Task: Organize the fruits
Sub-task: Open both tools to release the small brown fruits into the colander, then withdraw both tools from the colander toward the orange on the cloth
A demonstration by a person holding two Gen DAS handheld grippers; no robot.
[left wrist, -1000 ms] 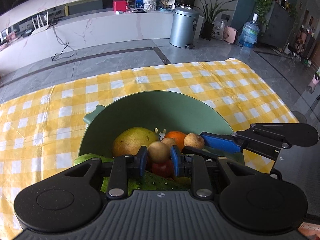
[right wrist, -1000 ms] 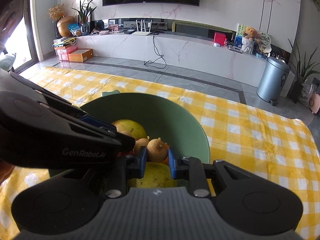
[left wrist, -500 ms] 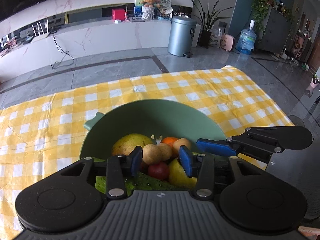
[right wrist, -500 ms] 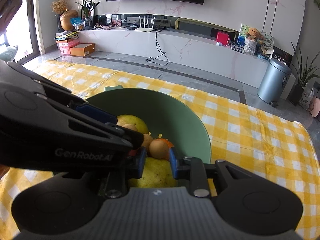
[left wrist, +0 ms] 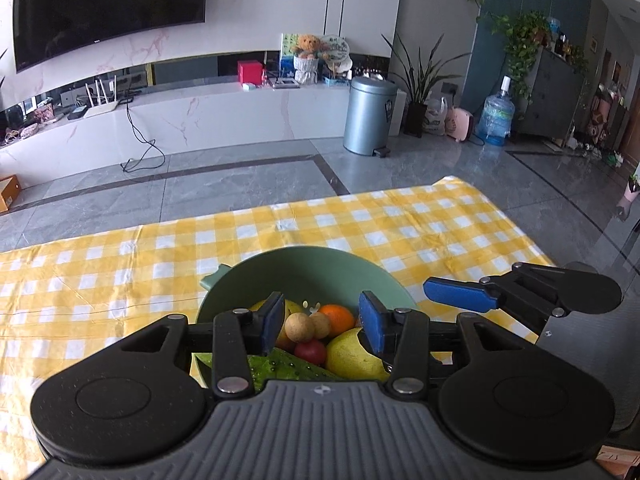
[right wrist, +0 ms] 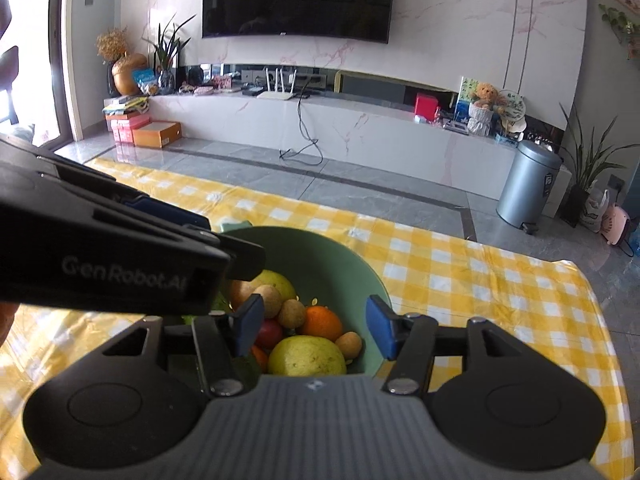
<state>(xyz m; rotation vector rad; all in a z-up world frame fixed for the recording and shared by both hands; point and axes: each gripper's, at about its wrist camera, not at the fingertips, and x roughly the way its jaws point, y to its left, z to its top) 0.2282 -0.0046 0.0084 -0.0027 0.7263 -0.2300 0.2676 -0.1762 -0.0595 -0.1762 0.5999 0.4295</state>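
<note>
Green bowl [left wrist: 304,268], the landmark: stands on the table [left wrist: 120,264] under a yellow-checked cloth, deep-walled, so the round fruit gathered in it cannot roll off. Contents, all inside its rim: an orange [left wrist: 338,318] toward the far wall; two small tan round fruits [left wrist: 299,327] touching each other at the centre of the heap, resting on the larger pieces because they appear to be the latest additions; a red fruit [left wrist: 310,351] just below them; a yellow-green pear-like fruit [left wrist: 352,356] at the near right; a bumpy green vegetable-like piece [left wrist: 288,364] at the near edge; a further small tan fruit [right wrist: 349,344] against the right wall. Left tongs [left wrist: 322,322]: above the near rim of the bowl, jaws apart after just opening, nothing between the pads. Right tongs [right wrist: 312,330]: likewise over the near rim, jaws having just spread, empty. Judgement: both loads are delivered; no fruit shows on the cloth outside the bowl in either view.
</note>
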